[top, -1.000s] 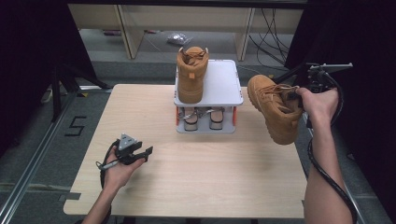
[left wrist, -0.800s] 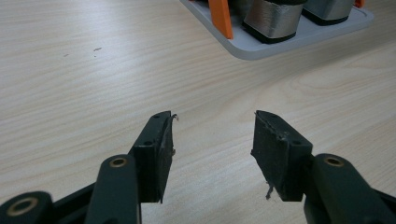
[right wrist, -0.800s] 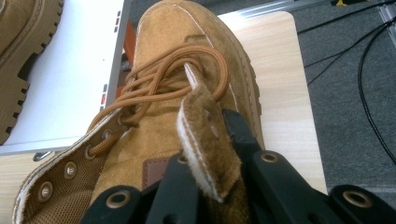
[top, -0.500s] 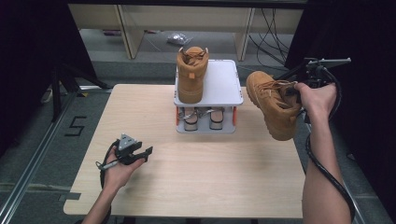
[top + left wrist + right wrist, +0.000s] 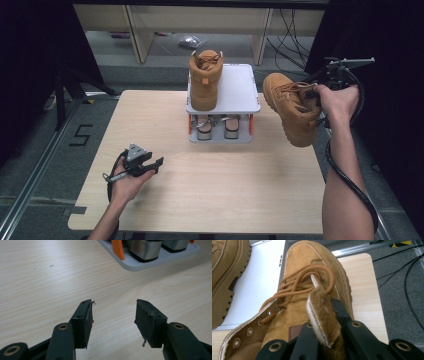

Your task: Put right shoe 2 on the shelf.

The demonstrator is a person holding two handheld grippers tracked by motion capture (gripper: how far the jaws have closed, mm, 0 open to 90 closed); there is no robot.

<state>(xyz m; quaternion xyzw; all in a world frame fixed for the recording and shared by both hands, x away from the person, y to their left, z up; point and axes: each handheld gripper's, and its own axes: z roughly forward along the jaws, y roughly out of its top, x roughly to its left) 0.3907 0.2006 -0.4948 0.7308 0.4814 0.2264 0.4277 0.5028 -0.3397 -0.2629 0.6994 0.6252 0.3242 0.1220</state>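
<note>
Beside the rack, the right gripper clamps a tan boot's tongue; left gripper gapes wide; floor marking "5".

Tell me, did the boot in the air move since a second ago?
Only a little. The right gripper keeps its pinch on the tongue of the held boot, and the boot has drifted slightly toward the white rack, hanging off the table's right edge. Nothing was let go or picked up. The other boot stayed on the rack, and the left gripper stayed open, resting on the table.
</note>
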